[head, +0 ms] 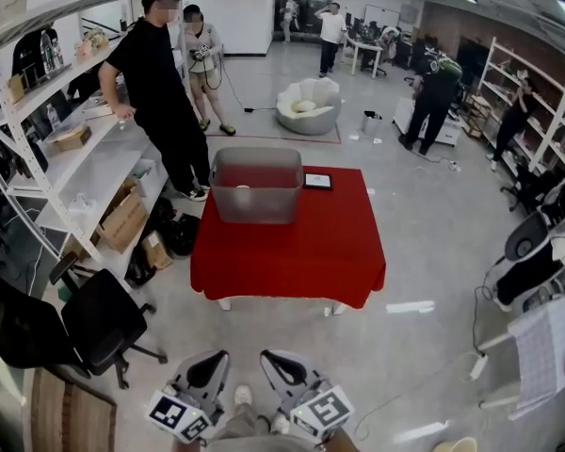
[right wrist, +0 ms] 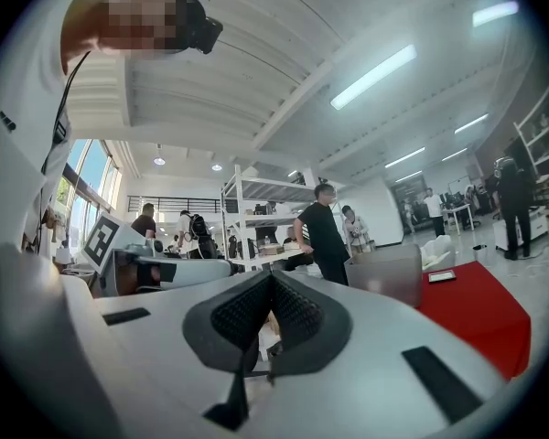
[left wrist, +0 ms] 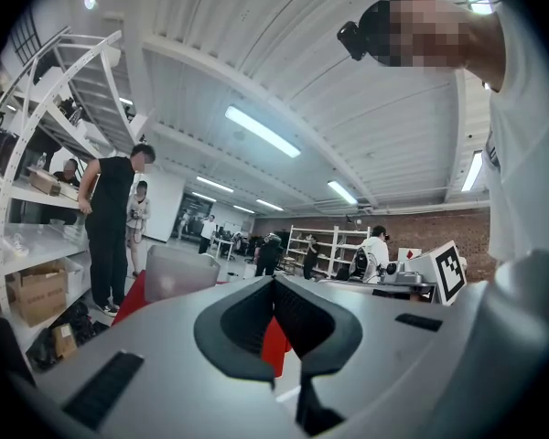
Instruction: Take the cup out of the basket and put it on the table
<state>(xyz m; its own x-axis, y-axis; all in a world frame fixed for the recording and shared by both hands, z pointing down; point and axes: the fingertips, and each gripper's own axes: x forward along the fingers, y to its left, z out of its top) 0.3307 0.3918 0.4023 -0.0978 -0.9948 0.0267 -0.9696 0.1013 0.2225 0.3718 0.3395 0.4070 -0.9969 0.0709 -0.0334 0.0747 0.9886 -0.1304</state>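
A translucent grey basket stands at the back left of the table, which is covered with a red cloth. A small pale shape shows through the basket's wall; I cannot tell if it is the cup. Both grippers hang low by my body, well short of the table. My left gripper is shut with nothing in it, and so is my right gripper. In the left gripper view the pads meet at the tip, with the basket far ahead. The right gripper sees the basket to its right.
A small dark tablet lies beside the basket. A person in black stands by the white shelves on the left, with cardboard boxes below. A black office chair is at the near left. A white machine stands at the right.
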